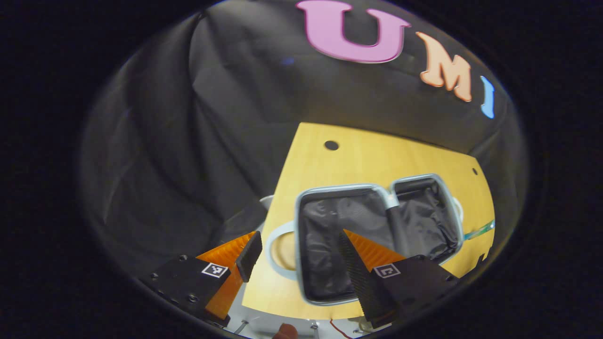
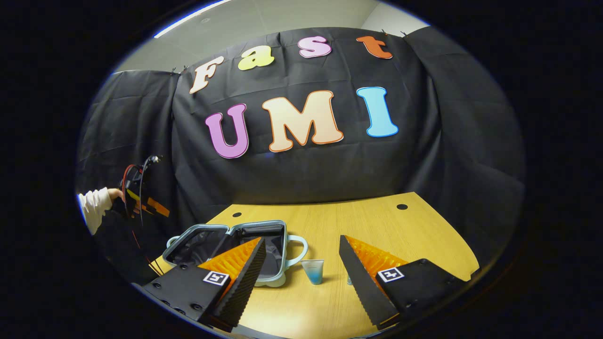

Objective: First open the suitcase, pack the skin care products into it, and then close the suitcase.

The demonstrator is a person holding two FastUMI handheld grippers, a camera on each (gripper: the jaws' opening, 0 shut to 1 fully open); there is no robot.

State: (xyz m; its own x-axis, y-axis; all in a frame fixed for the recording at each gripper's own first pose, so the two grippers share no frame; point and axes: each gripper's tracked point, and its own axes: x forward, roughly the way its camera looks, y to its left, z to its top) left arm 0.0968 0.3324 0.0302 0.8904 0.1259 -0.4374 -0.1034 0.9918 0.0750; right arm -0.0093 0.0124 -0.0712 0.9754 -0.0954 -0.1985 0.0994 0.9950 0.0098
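Suitcase [image 1: 377, 240] lies open on the wooden table [image 1: 367, 155], both halves showing dark lining inside a pale blue rim; its handle [image 1: 278, 249] points toward the table edge. In the right gripper view, a small blue tube [image 2: 313, 271] stands on the table just beside the suitcase. Left gripper [image 1: 299, 256] hovers above the case with jaws spread wide, holding nothing. Right gripper [image 2: 301, 263] is also wide open and empty, near the tube. A hand [image 2: 114, 194] with a white sleeve [image 2: 94, 207] holds the other gripper at the far left.
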